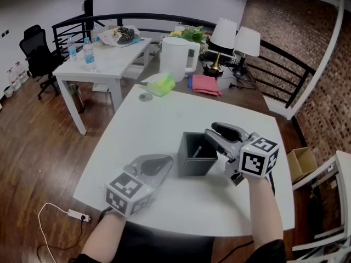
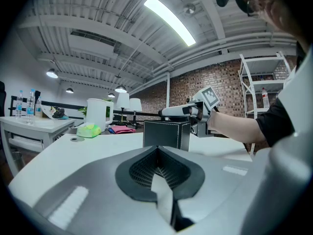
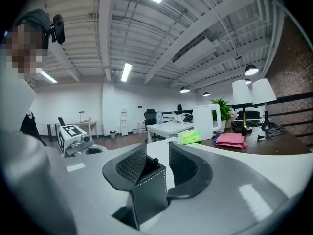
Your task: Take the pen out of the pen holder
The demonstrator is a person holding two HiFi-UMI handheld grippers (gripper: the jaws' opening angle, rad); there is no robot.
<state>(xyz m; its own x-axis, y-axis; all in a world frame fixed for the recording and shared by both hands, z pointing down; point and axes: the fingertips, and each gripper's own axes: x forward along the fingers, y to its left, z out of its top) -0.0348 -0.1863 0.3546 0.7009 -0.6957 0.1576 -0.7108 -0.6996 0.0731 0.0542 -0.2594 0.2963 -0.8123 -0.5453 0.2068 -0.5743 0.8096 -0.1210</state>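
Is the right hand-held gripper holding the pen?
No, the right hand-held gripper is open astride a corner of the pen holder, with the pen inside.

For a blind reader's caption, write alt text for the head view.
The right gripper, jaws open, hovers at the rim of a black square pen holder on a white table. The left gripper rests shut on the table beside it.
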